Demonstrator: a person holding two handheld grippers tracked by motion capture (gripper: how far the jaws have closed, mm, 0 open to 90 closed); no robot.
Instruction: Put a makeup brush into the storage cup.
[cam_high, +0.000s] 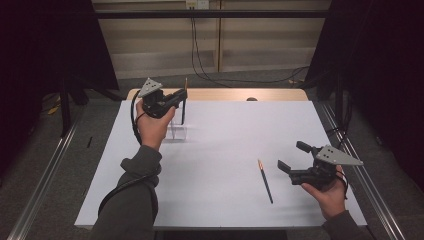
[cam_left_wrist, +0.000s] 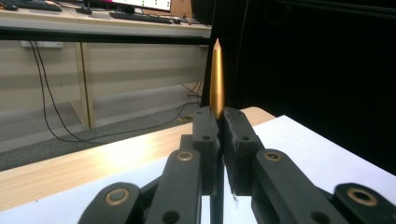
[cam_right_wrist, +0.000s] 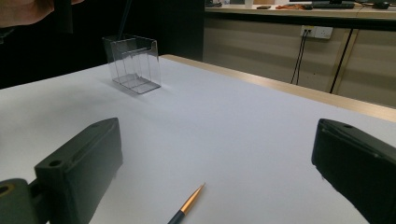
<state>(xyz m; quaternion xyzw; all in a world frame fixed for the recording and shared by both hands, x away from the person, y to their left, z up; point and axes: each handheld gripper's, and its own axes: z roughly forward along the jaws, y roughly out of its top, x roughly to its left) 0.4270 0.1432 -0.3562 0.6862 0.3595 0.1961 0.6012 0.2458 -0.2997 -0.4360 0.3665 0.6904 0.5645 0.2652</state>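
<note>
My left gripper (cam_high: 181, 95) is raised at the far left of the white table, shut on a dark pencil (cam_high: 183, 113) that stands upright with its gold end (cam_left_wrist: 216, 79) pointing up. The pencil's lower part hangs over a clear plastic holder (cam_high: 178, 132), also seen in the right gripper view (cam_right_wrist: 133, 63). Whether the pencil's bottom touches the holder I cannot tell. A second dark pencil (cam_high: 265, 181) with a gold tip (cam_right_wrist: 190, 203) lies flat at the near right. My right gripper (cam_high: 289, 157) hovers just right of it, open and holding nothing.
White sheet (cam_high: 225, 150) covers the table; a wooden strip (cam_high: 225, 94) shows along its far edge. Metal rails (cam_high: 367, 185) run along both sides. Cables (cam_high: 200, 70) lie on the floor beyond, with dark curtains left and right.
</note>
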